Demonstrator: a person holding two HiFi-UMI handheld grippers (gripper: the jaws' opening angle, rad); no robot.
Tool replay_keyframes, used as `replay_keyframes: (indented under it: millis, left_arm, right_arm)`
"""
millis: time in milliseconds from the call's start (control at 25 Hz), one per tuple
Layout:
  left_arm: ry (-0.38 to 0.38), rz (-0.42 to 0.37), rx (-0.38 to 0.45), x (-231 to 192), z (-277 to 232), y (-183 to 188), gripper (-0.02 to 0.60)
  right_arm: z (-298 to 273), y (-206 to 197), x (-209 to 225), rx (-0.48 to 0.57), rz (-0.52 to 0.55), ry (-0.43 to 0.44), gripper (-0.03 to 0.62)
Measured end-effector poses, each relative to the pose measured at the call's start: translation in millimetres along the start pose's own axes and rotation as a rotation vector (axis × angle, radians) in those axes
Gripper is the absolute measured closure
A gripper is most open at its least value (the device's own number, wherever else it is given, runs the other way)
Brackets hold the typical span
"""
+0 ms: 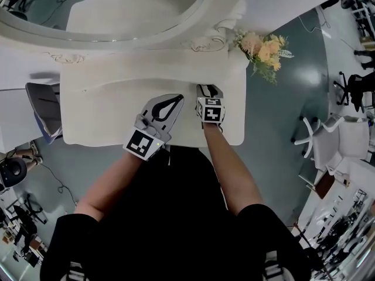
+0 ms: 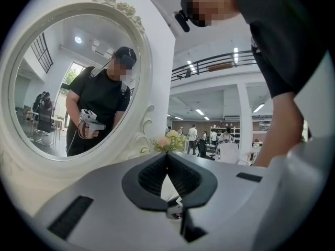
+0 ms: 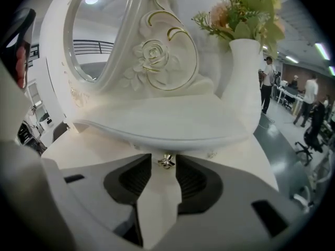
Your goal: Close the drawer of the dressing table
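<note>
The white dressing table (image 1: 105,116) stands under my head view, with a raised curved shelf (image 3: 157,127) below its oval mirror (image 1: 117,10). A small silver drawer knob (image 3: 166,162) sits just under that shelf's front edge. My right gripper (image 3: 164,157) is open, and the knob lies between its fingertips with the pads off it. In the head view the right gripper (image 1: 209,88) points at the shelf front. The drawer front is hidden under the overhang. My left gripper (image 1: 179,98) hovers over the tabletop beside it, shut on nothing (image 2: 167,155).
A white vase of peach and yellow flowers (image 3: 246,77) stands at the table's back right corner (image 1: 263,51). A grey chair (image 1: 44,107) is at the table's left side, and white chairs (image 1: 345,139) stand to the right. The mirror (image 2: 78,82) reflects the person.
</note>
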State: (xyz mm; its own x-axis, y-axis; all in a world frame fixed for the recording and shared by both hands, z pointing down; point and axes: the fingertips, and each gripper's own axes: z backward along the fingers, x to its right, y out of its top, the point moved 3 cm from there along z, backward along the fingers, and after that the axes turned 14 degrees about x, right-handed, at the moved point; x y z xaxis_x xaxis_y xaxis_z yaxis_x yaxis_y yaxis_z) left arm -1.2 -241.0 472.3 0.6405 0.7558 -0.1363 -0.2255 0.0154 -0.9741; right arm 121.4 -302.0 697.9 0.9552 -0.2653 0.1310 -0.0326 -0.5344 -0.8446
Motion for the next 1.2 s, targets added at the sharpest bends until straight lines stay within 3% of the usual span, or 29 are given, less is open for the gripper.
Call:
replay_keyframes:
  millis: [200, 280, 1200]
  left_arm:
    - [0.014, 0.003, -0.011, -3.8, 2.2, -0.4, 0.588]
    - [0.014, -0.002, -0.012, -4.1, 2.4, 0.3, 0.588]
    - [-0.027, -0.015, -0.017, 16.5, 9.5, -4.5, 0.588]
  right_arm:
    - [-5.8, -3.1, 2.6, -0.021, 0.0, -0.017, 0.466]
    - [-6.1, -3.7, 3.1, -0.023, 0.004, -0.019, 0.496]
    - [26.6, -27.8, -8.4, -0.024, -0.003, -0.027, 0.499]
